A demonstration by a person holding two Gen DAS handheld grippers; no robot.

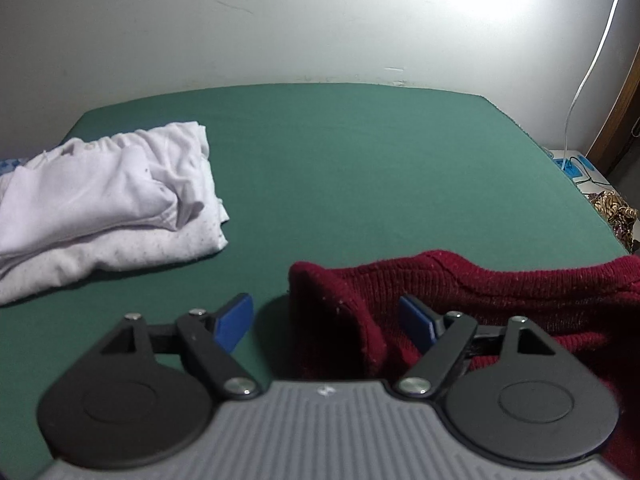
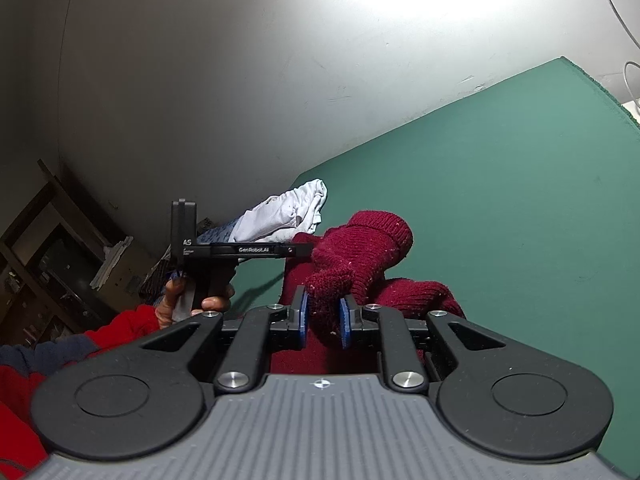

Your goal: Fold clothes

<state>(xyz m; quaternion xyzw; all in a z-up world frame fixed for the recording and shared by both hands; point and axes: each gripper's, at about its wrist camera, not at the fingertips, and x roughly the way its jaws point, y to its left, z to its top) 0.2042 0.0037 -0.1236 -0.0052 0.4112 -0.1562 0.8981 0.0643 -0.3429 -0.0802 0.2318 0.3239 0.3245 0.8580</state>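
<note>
Right gripper (image 2: 323, 318): blue pads pinched on a fold of the red sweater (image 2: 360, 256), knit bunched between them and lifted off the green cloth. A rolled cuff or sleeve end stands just beyond the pads; more of the sweater hangs below and to either side of the gripper.

Left gripper (image 1: 334, 322): fingers spread wide, nothing between the pads. Its right pad rests against or just over the sweater (image 1: 480, 292); I cannot tell if it touches. Left pad hangs over bare green. Seen from the right wrist, the left gripper (image 2: 296, 251) sits just left of the sweater, held in a hand (image 2: 188, 300) with a red-and-navy sleeve (image 2: 80, 344).

Writing: "GenRobot.AI" in white on the side of the left gripper body; letters "AS" on its upright block. Nothing else readable.

Edges and room: the sweater lies at the near side of the bench (image 1: 360, 168). Left of it, apart, a pile of white clothes (image 1: 104, 204), loosely folded, reaching the bench's left edge. Beyond and right of the sweater, wide open green cloth runs to the far edge and rounded far-right corner.

Surface and room: flat green cover, smooth. A pale scuffed wall (image 1: 240, 20) behind the far edge, with a bright light patch. Right of the sweater, off the bench: a white cable (image 1: 592, 64), a blue power strip (image 1: 576, 166), patterned brown fabric (image 1: 616, 212). Left of the bench, dark wooden shelving (image 2: 48, 248).
</note>
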